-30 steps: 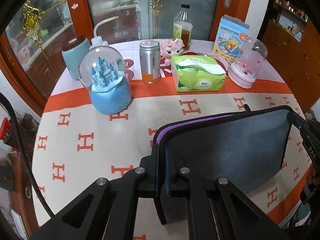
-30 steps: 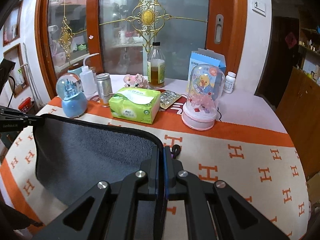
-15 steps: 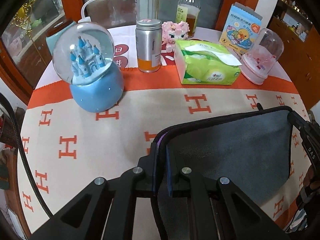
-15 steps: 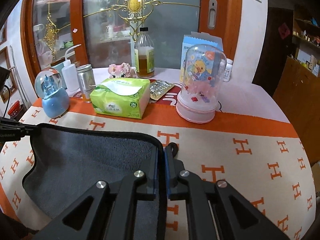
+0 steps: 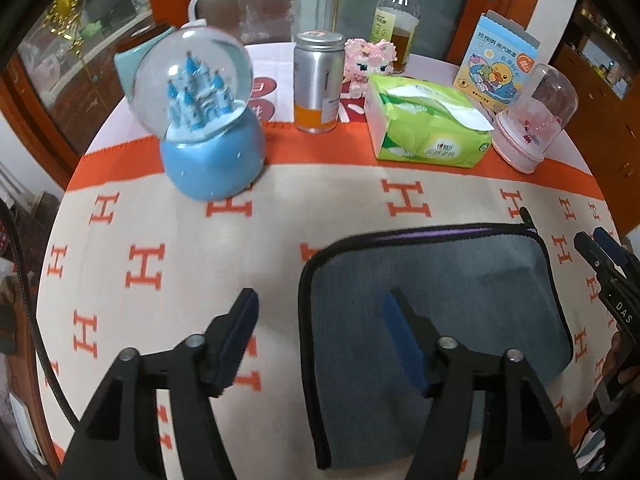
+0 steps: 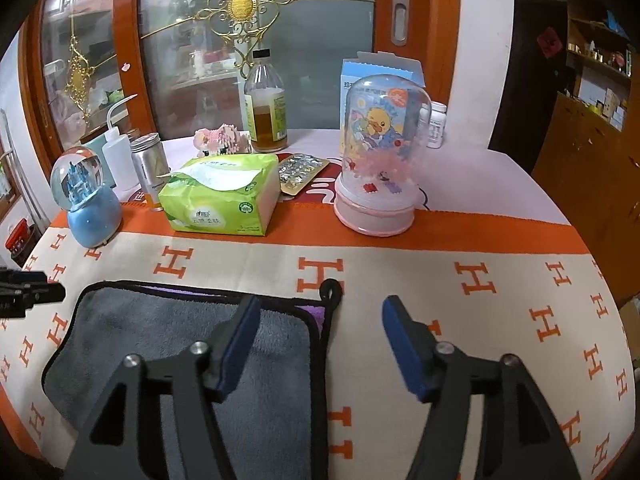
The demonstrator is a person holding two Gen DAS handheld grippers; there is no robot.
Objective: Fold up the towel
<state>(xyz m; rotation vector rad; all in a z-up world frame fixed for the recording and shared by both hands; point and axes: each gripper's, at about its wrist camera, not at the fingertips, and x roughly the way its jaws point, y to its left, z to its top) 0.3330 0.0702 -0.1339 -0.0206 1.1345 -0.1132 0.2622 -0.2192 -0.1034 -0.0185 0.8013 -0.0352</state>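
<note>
Towel [image 5: 436, 280] released (near edge hidden)

On my feeds I see a round table under a cream cloth [image 5: 280, 216] printed with orange H marks and an orange band. Along that band stands a blue castle snow globe [image 5: 204, 120], a silver and orange canister [image 5: 319, 82] just right of it, then a green tissue pack [image 5: 426, 124] and a pink-based clear dome [image 6: 378, 160]. Behind them I make out a pink block figure [image 5: 366, 64], an amber-filled bottle [image 6: 266, 104], a blue duck-printed box [image 5: 500, 68], a blister pack [image 6: 300, 170], a small white pill bottle [image 6: 435, 124] and a white squeeze bottle [image 6: 118, 156].
</note>
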